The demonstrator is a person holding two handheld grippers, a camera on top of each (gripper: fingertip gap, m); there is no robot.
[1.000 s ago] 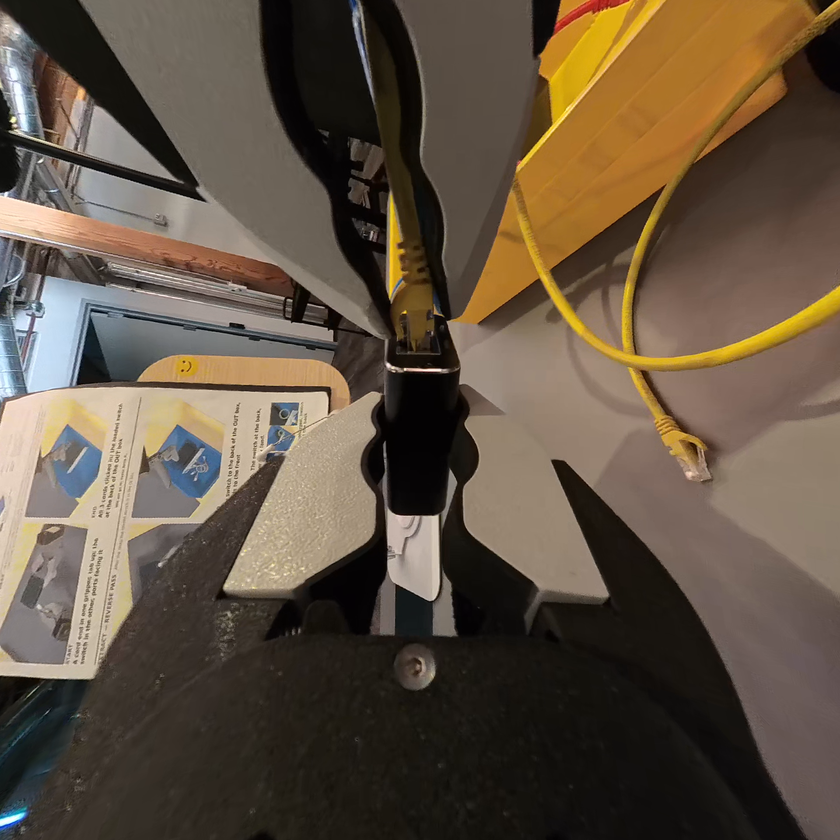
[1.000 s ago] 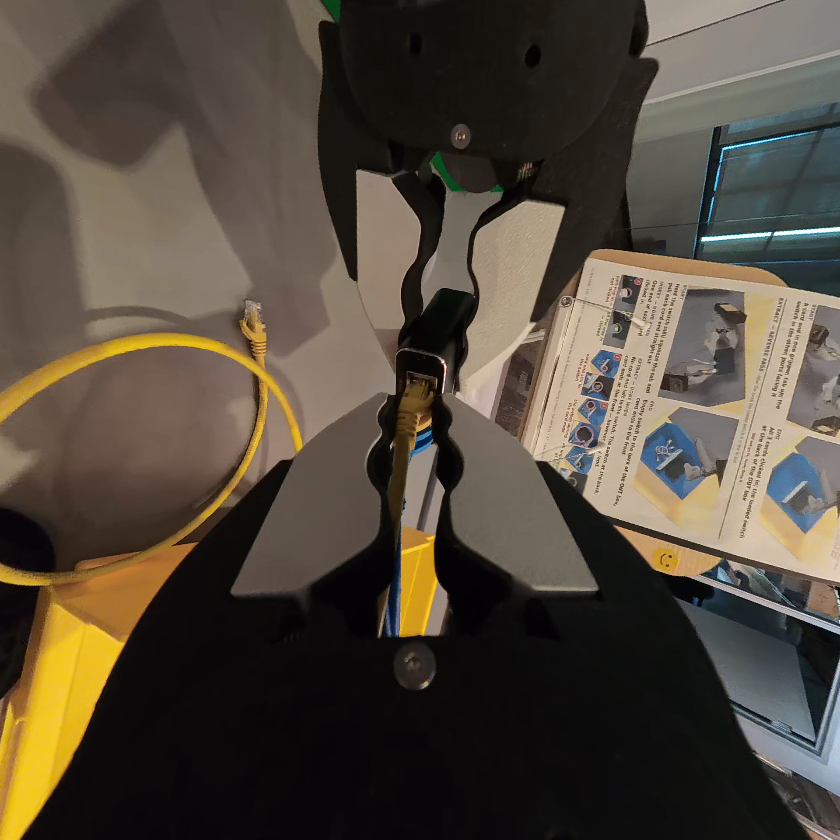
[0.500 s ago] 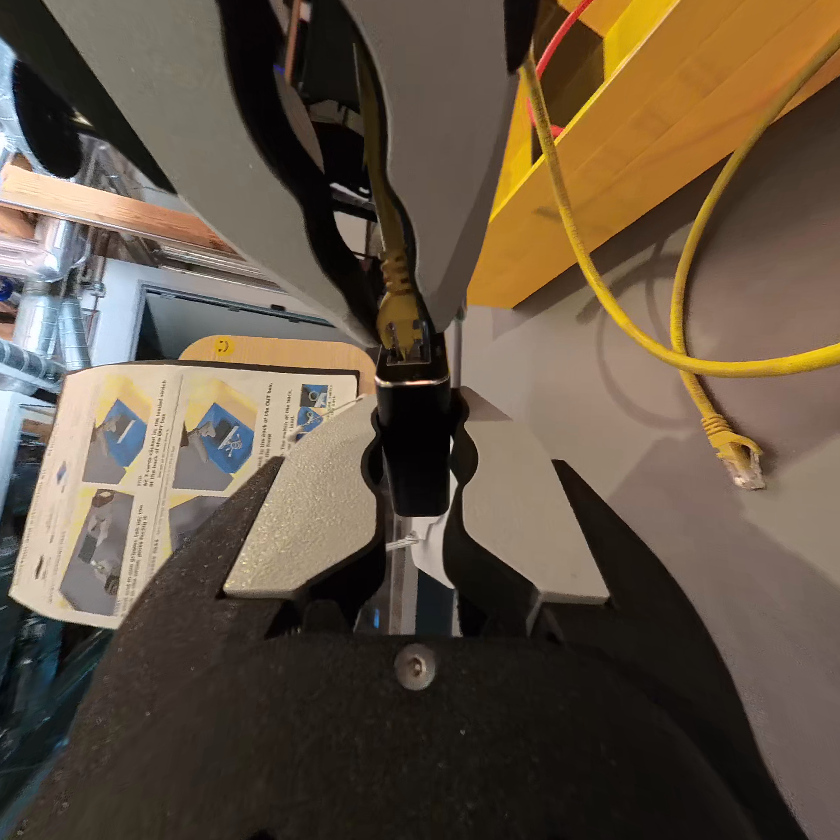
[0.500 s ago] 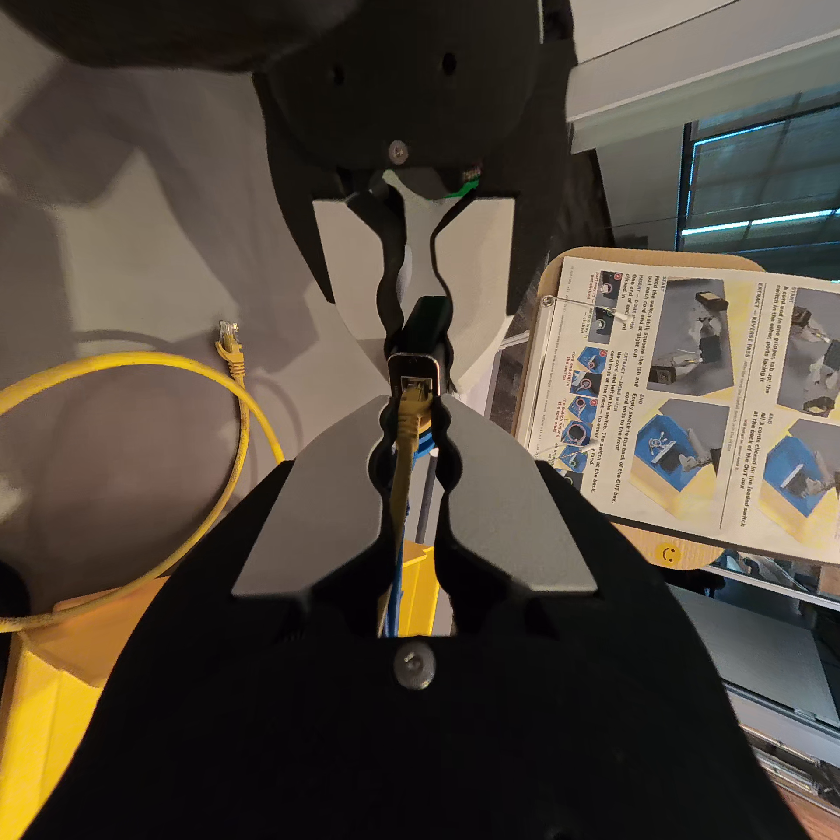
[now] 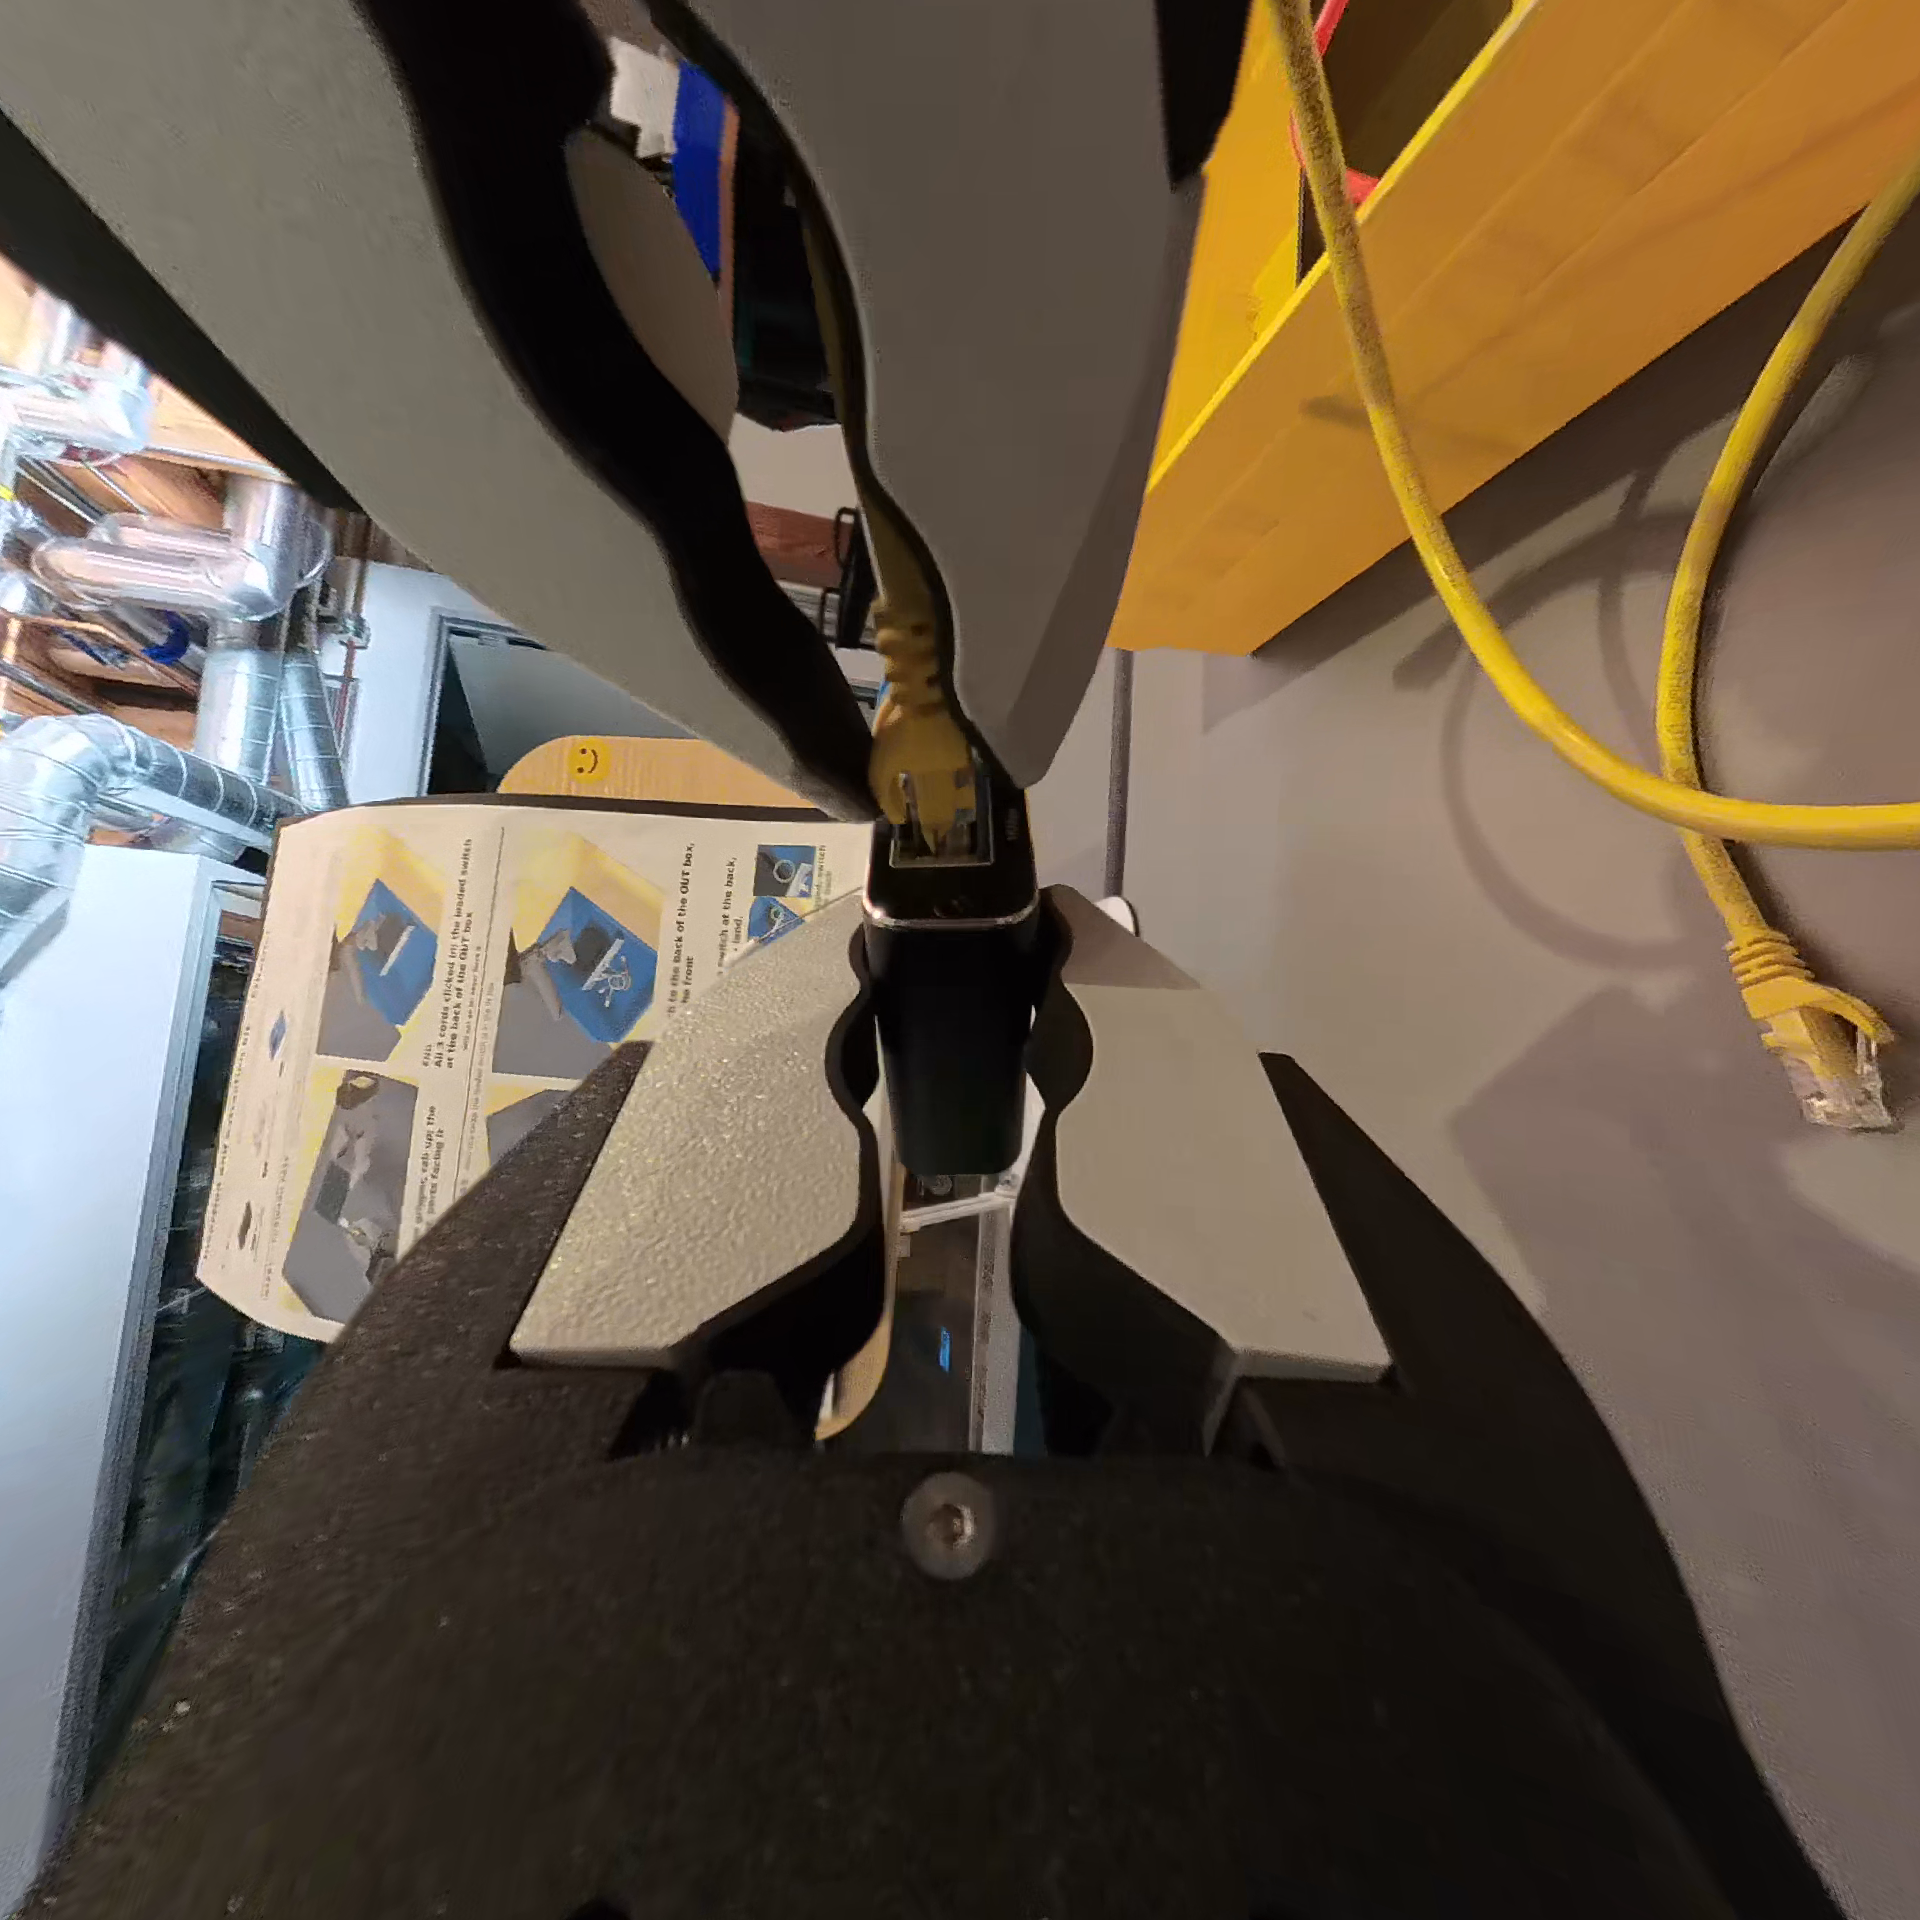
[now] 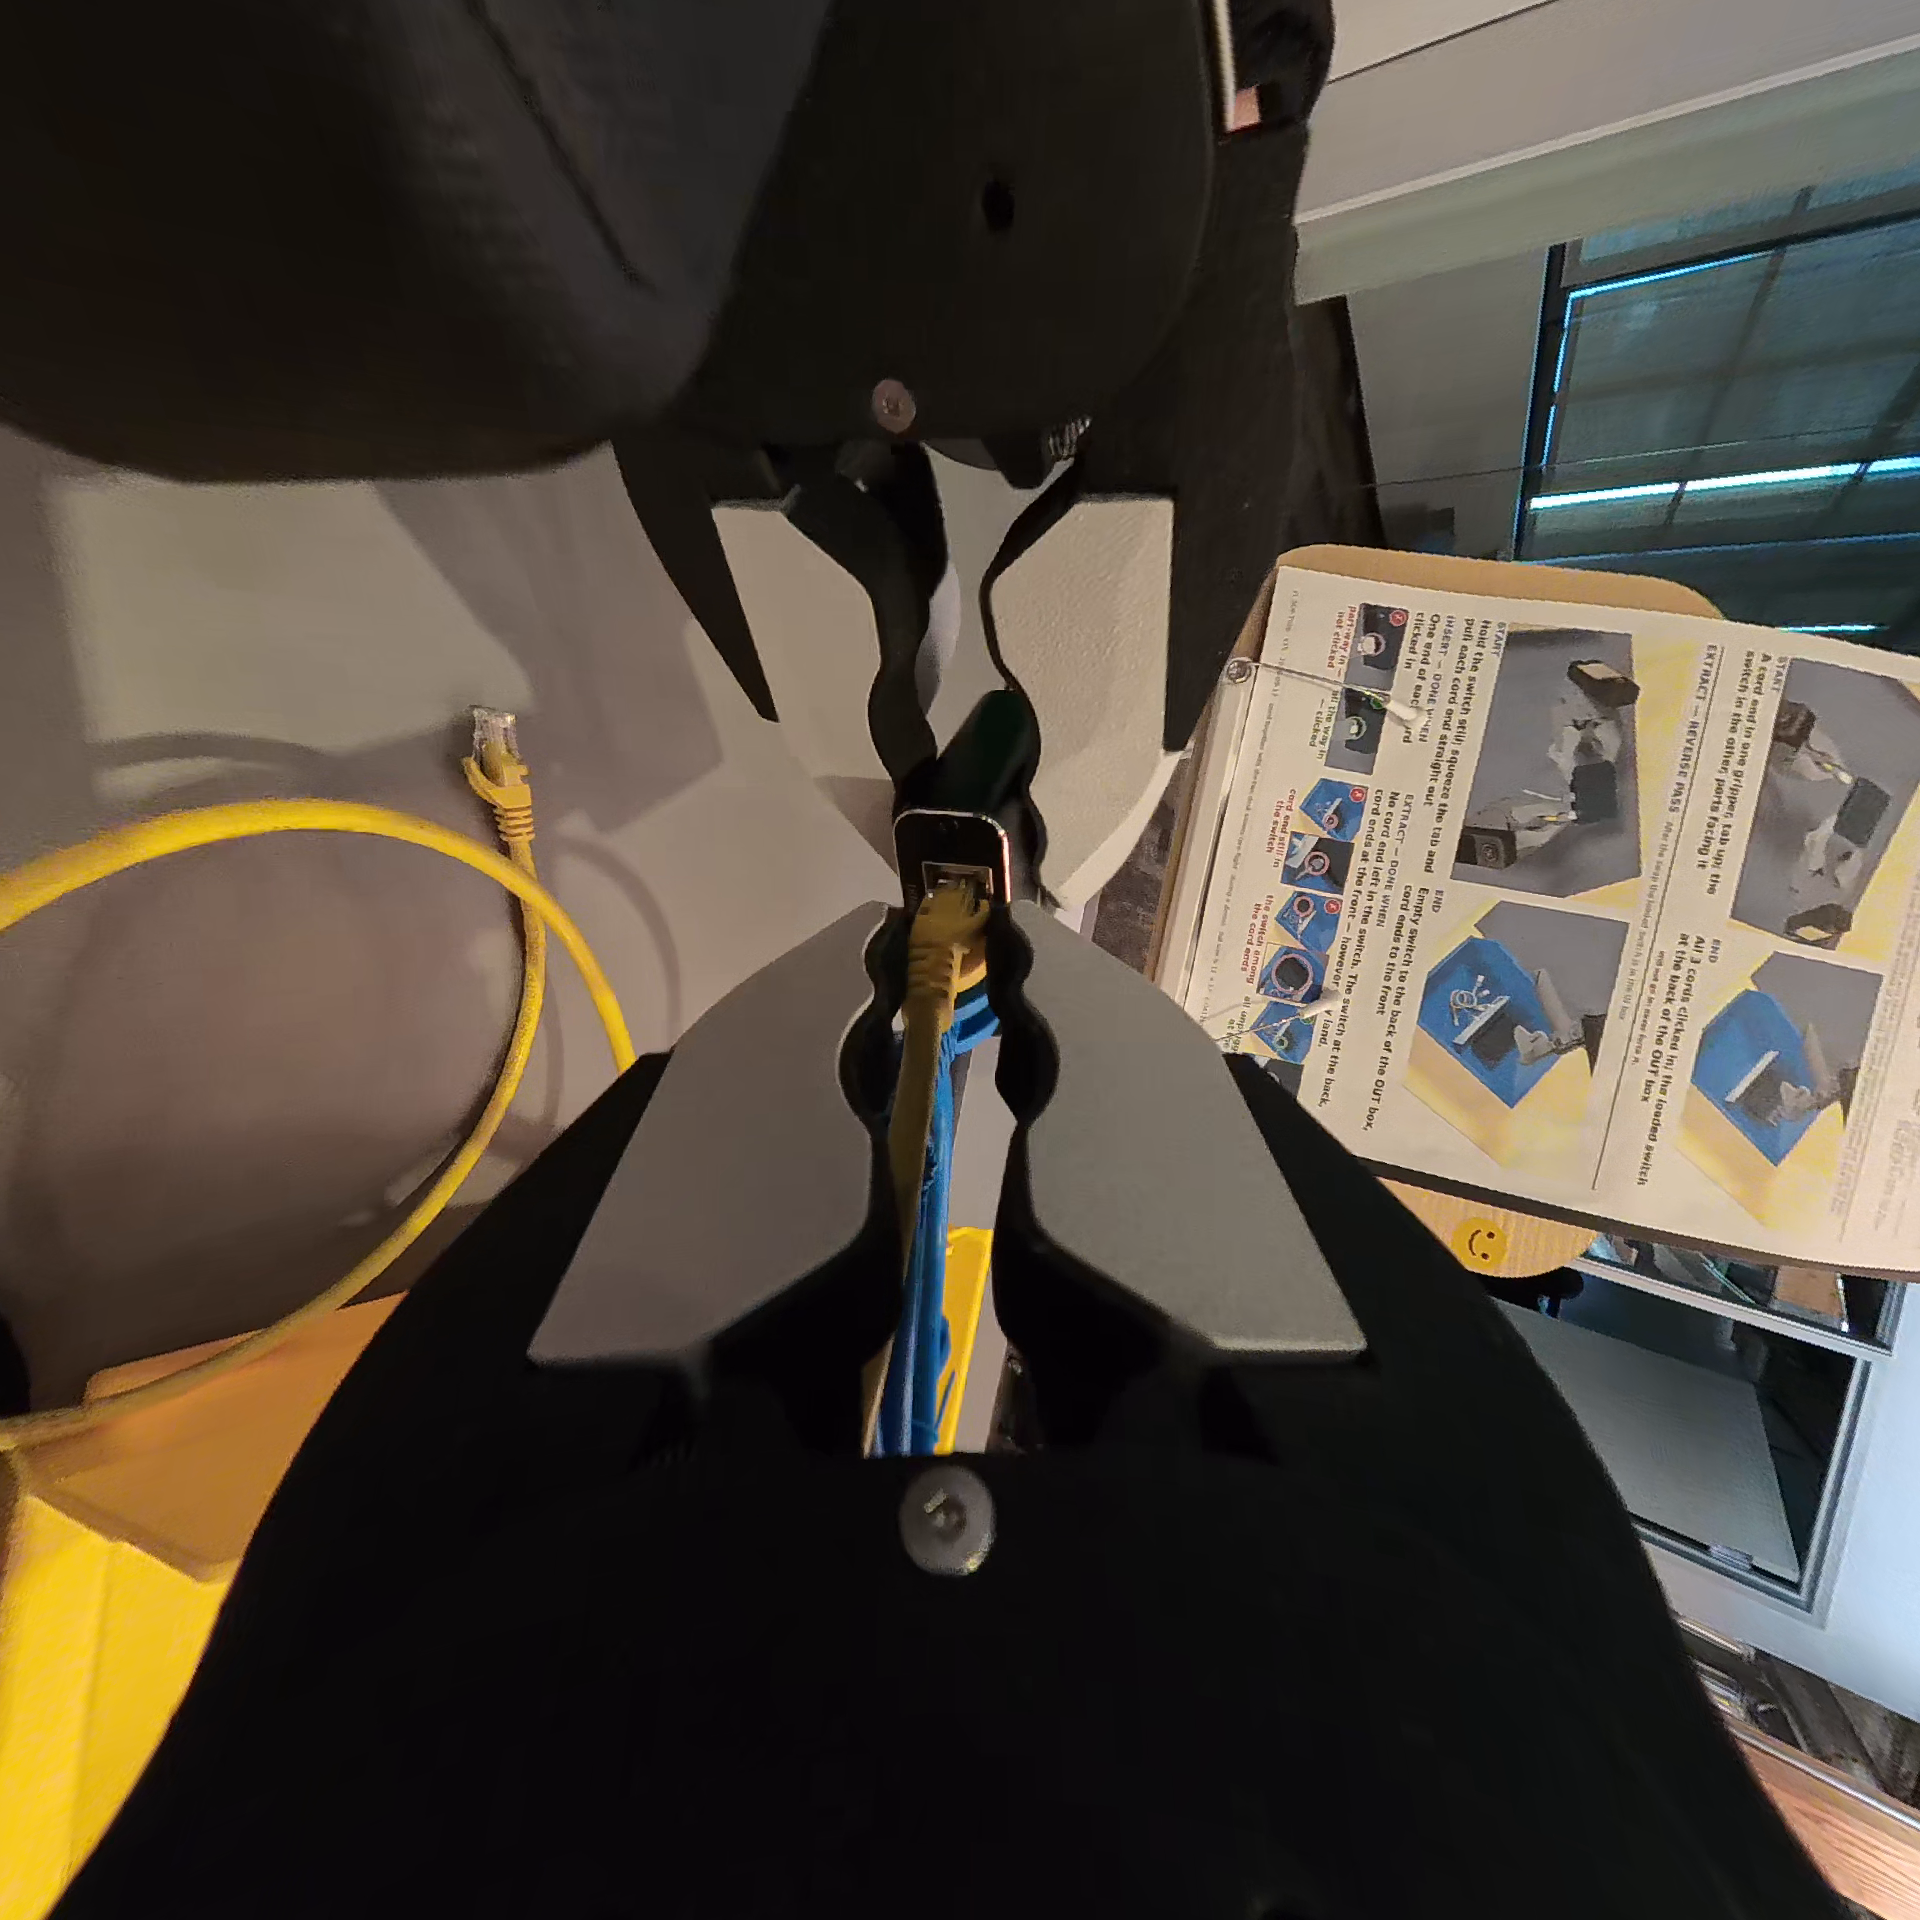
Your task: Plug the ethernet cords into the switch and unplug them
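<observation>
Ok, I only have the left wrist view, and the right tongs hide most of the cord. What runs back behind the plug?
Observer: In the right wrist view the yellow cord runs back between the right tongs, and a blue cord hangs just under it.
Operator: And does the plug line up with the port?
Observer: From there the port of the switch faces the camera, and the plug tip sits in its mouth. I cannot tell how deep.
</observation>
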